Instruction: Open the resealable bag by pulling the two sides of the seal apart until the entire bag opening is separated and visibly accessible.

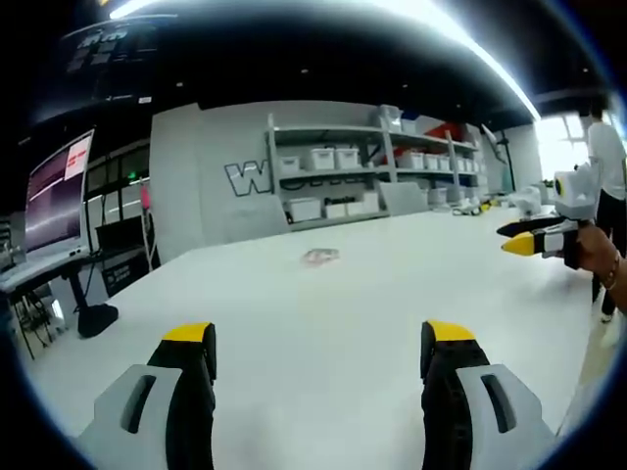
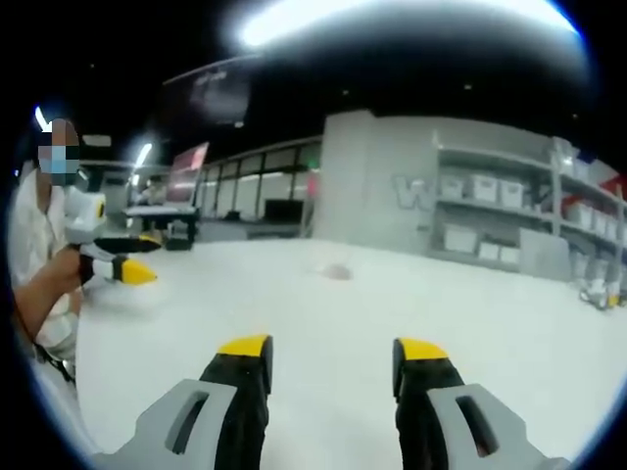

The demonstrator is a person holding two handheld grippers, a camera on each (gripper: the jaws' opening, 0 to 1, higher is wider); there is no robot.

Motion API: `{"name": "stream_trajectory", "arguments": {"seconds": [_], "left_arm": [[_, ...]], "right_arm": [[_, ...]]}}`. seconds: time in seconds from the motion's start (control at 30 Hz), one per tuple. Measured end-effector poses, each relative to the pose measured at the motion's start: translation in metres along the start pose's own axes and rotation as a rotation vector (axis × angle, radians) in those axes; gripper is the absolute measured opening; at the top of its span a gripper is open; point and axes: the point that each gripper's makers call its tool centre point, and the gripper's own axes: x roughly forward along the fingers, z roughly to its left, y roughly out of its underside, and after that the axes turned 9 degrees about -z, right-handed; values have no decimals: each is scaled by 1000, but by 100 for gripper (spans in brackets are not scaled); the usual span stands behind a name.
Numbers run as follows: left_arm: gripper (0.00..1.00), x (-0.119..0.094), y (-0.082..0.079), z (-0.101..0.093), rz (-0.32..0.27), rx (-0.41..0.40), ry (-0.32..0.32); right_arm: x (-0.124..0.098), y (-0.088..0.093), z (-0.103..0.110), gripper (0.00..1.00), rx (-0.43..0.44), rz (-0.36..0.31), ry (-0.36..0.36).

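Resealable bag (image 1: 320, 257) | flat on table (image 1: 392, 323), well ahead of both grippers | left gripper (image 1: 320, 348) spread, empty | right gripper (image 2: 331, 357) spread, empty | nearer arm: cannot tell

Bright overhead strip glare, fisheye-bent edges, right gripper view blurred

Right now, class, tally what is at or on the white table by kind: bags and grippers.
Bag: 1
Grippers: 2, left gripper and right gripper
Total: 3
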Motion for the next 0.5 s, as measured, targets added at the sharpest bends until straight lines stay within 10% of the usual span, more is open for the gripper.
{"name": "stream_trajectory", "arguments": {"seconds": [0.5], "left_arm": [[85,0,0,0,-3,-5,2]], "right_arm": [[5,0,4,43,-27,12,-30]]}}
